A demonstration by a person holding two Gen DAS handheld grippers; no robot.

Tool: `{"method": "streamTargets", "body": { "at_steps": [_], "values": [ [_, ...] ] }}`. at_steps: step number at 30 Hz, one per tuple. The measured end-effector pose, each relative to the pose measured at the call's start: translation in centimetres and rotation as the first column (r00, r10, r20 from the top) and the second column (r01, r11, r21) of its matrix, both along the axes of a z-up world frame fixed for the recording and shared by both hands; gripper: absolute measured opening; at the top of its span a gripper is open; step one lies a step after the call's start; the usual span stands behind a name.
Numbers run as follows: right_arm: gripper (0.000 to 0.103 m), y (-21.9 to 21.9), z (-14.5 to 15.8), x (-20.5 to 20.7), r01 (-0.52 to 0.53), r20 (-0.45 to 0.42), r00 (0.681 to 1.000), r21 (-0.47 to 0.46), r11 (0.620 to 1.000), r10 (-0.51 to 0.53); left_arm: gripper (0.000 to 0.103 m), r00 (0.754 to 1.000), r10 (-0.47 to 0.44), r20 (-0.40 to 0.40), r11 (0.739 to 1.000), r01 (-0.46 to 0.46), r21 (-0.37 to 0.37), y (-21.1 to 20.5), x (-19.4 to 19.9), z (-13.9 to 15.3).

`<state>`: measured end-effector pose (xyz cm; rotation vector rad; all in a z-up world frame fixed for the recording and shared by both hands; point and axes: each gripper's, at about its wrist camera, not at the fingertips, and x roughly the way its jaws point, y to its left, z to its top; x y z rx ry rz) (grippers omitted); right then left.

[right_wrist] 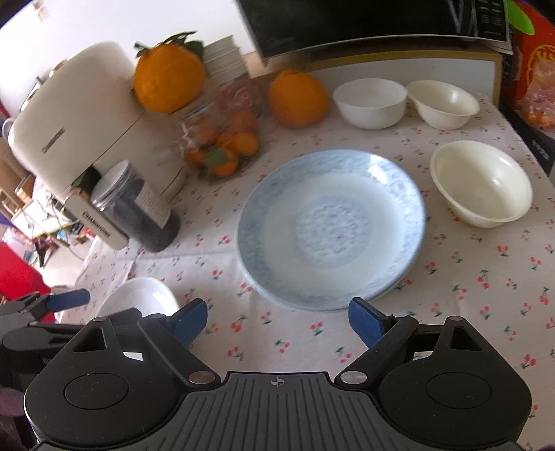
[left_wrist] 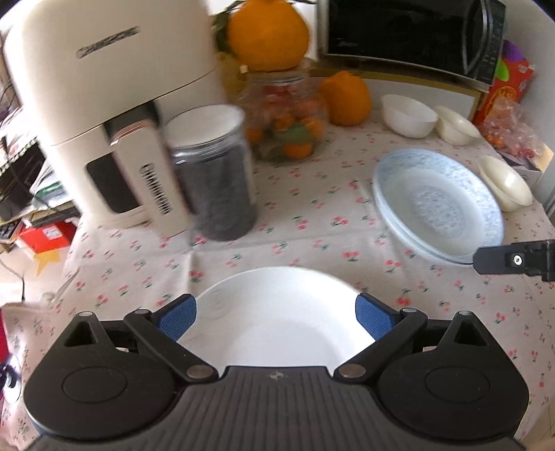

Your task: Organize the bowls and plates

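Note:
A plain white plate (left_wrist: 277, 312) lies on the floral tablecloth between the wide-open jaws of my left gripper (left_wrist: 275, 317); no pad visibly touches it. It also shows in the right wrist view (right_wrist: 138, 298). A stack of two blue-patterned plates (right_wrist: 329, 225) lies just ahead of my open, empty right gripper (right_wrist: 277, 321); the stack also shows in the left wrist view (left_wrist: 440, 208). A white bowl (right_wrist: 369, 100) and two cream bowls (right_wrist: 442, 102) (right_wrist: 480, 184) stand beyond and right.
A cream appliance (left_wrist: 104, 104) stands at the left, with a dark jar with a white lid (left_wrist: 211, 173) beside it. A glass jar of small oranges (left_wrist: 284, 121) carries a large orange (left_wrist: 267, 31); another orange (left_wrist: 345, 97) lies nearby. A black microwave (left_wrist: 409, 31) is behind.

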<state>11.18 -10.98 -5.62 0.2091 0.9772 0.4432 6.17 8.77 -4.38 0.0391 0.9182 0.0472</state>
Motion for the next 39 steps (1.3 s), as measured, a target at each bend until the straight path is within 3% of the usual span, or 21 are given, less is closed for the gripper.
{"method": "streamTargets", "body": {
  "at_steps": [13, 18, 29, 39],
  "values": [
    [0.09, 4.7, -1.4, -1.9, -0.091, -0.054, 0.994, 0.013, 0.996, 0.092, 0.096, 0.991, 0.113, -0.076, 0.99, -0.118, -0.071, 6.6, -1.7, -0.9],
    [0.09, 6.3, -2.4, -2.5, -0.11, -0.085, 0.99, 0.039, 0.993, 0.113, 0.085, 0.986, 0.107, -0.127, 0.986, -0.122, -0.113, 7.9, -1.9, -1.5],
    [0.09, 8.5, -3.7, -3.8, -0.167, -0.083, 0.982, 0.054, 0.984, 0.172, 0.05, 0.972, 0.082, -0.218, 0.976, -0.123, -0.18, 8.5, -2.1, -2.5],
    [0.086, 9.4, -4.2, -4.6, -0.203, -0.084, 0.975, 0.047, 0.978, 0.206, 0.036, 0.969, 0.061, -0.239, 0.975, -0.109, -0.194, 8.2, -2.1, -2.7]
  ]
}}
